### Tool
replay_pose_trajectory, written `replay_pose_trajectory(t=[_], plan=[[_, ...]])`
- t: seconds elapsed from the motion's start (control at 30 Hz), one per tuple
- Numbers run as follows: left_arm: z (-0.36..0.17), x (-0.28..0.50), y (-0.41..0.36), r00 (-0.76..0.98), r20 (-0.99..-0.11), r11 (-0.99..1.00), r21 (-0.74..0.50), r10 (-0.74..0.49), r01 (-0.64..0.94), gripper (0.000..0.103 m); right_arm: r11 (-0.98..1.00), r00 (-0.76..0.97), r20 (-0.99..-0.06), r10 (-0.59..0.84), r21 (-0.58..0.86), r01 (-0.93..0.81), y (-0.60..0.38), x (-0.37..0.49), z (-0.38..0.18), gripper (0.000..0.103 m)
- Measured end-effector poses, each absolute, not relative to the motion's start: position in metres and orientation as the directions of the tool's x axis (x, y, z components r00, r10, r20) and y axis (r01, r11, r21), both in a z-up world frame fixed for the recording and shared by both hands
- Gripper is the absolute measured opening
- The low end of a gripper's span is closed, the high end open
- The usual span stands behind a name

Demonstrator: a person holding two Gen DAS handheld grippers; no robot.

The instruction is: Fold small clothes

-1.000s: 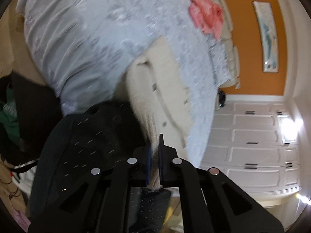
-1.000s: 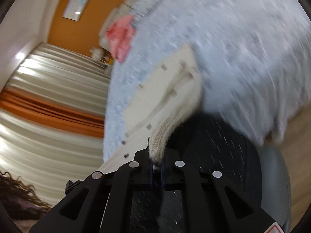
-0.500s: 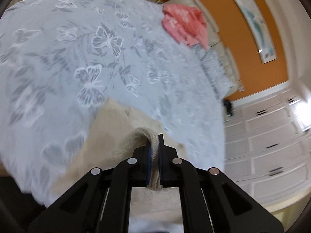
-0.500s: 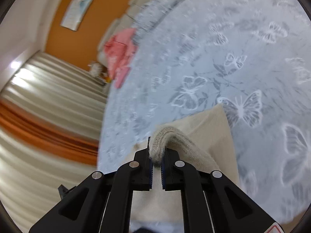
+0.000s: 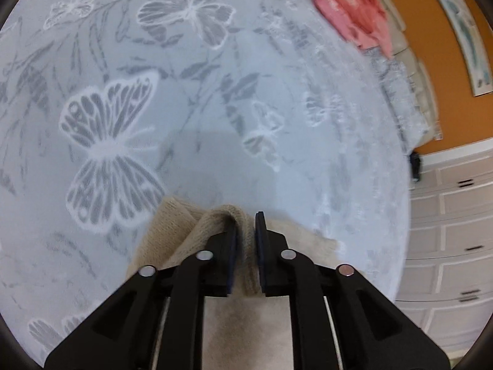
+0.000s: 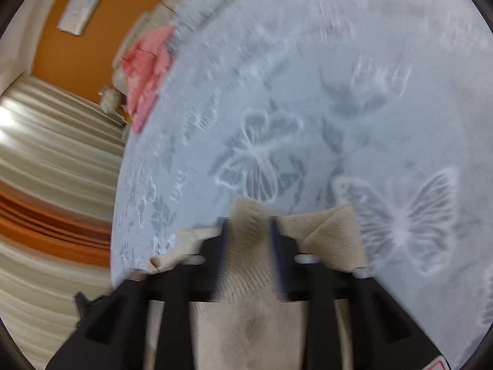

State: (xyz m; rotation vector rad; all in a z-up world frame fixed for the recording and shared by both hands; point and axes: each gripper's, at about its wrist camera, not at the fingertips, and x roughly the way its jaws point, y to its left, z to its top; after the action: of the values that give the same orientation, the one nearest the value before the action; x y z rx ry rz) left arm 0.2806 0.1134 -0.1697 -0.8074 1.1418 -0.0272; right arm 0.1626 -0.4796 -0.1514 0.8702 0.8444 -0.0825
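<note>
A beige knitted garment [image 5: 172, 231] lies low over the pale blue butterfly bedspread [image 5: 215, 108]. My left gripper [image 5: 246, 225] has its jaws slightly parted around a fold of the garment's ribbed edge. In the right wrist view the same beige garment [image 6: 332, 231] spreads to both sides of my right gripper [image 6: 248, 225], whose jaws stand apart with a ribbed fold lying loose between them. The right view is blurred by motion.
A pink garment [image 5: 354, 15] lies at the far side of the bed near the headboard; it also shows in the right wrist view [image 6: 144, 71]. White drawers [image 5: 456, 231] stand to the right of the bed. Striped curtains [image 6: 55, 169] hang to the left.
Both grippers carried the beige garment up from the dark chair onto the bedspread and lowered it. Both pairs of jaws have parted, the right wider than the left.
</note>
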Motion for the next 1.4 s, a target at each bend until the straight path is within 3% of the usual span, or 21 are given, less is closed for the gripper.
replay_pose_trajectory(t=[0.07,0.1,0.23,0.4,0.53,0.57,0.6,0.67,0.8,0.93,1.03,1.1,1.17,1.2,1.3,1.37,1.4], plan=[[-0.145,0.259,0.126,0.521,-0.773,0.747,-0.575,-0.362,-0.335,0.055,0.691,0.711,-0.666,0.224,0.623,0.366,-0.481,0.138,-0.137,0.076],[-0.138,0.251,0.130,0.547,-0.768,0.758,-0.563,-0.334,-0.329,0.060,0.699,0.697,-0.680,0.227,0.612,0.369,-0.482,0.127,-0.135,0.076],[-0.118,0.203,0.153,0.562,-0.770,0.788,-0.534,-0.303,-0.306,0.066,0.730,0.618,-0.747,0.244,0.561,0.390,-0.470,0.071,-0.147,0.076],[-0.138,0.139,0.157,0.461,-0.816,0.767,-0.531,-0.348,-0.360,0.075,0.682,0.516,-0.790,0.330,0.578,0.448,-0.446,0.032,-0.189,0.078],[-0.171,0.107,0.143,0.385,-0.828,0.711,-0.553,-0.408,-0.434,0.074,0.612,0.535,-0.754,0.381,0.639,0.466,-0.438,0.033,-0.203,0.078],[-0.178,0.104,0.140,0.378,-0.831,0.708,-0.550,-0.409,-0.443,0.070,0.595,0.547,-0.739,0.393,0.658,0.461,-0.439,0.036,-0.203,0.057],[-0.184,0.104,0.138,0.366,-0.840,0.707,-0.538,-0.401,-0.459,0.061,0.571,0.552,-0.725,0.412,0.677,0.463,-0.442,0.039,-0.201,0.020],[-0.184,0.104,0.141,0.366,-0.848,0.694,-0.526,-0.384,-0.492,0.031,0.557,0.589,-0.700,0.404,0.699,0.449,-0.452,0.037,-0.182,0.019],[-0.154,0.102,0.158,0.390,-0.839,0.684,-0.539,-0.380,-0.492,0.019,0.678,0.585,-0.736,0.341,0.623,0.389,-0.454,0.018,-0.140,0.011],[-0.150,0.092,0.163,0.346,-0.878,0.734,-0.471,-0.332,-0.489,0.019,0.730,0.442,-0.843,0.306,0.506,0.460,-0.461,0.008,-0.195,0.011],[-0.184,0.091,0.161,0.288,-0.907,0.734,-0.419,-0.308,-0.534,0.020,0.685,0.450,-0.828,0.335,0.542,0.486,-0.466,0.005,-0.213,0.015],[-0.180,0.090,0.158,0.311,-0.912,0.756,-0.398,-0.266,-0.519,0.023,0.685,0.459,-0.829,0.319,0.537,0.492,-0.470,0.004,-0.199,0.030],[-0.163,0.092,0.152,0.302,-0.921,0.796,-0.369,-0.245,-0.480,0.028,0.746,0.467,-0.851,0.239,0.469,0.473,-0.472,0.005,-0.173,0.031],[-0.152,0.092,0.152,0.305,-0.922,0.809,-0.362,-0.237,-0.463,0.029,0.782,0.477,-0.856,0.199,0.432,0.449,-0.471,0.008,-0.157,0.040],[-0.103,0.101,0.155,0.422,-0.885,0.845,-0.371,-0.196,-0.385,0.052,0.850,0.550,-0.820,0.160,0.397,0.346,-0.469,0.041,-0.122,0.066],[-0.086,0.118,0.153,0.479,-0.858,0.860,-0.379,-0.188,-0.342,0.068,0.863,0.556,-0.807,0.200,0.414,0.290,-0.461,0.075,-0.119,0.066],[-0.082,0.134,0.148,0.492,-0.845,0.866,-0.393,-0.207,-0.310,0.072,0.864,0.550,-0.804,0.226,0.426,0.267,-0.459,0.092,-0.123,0.066]])
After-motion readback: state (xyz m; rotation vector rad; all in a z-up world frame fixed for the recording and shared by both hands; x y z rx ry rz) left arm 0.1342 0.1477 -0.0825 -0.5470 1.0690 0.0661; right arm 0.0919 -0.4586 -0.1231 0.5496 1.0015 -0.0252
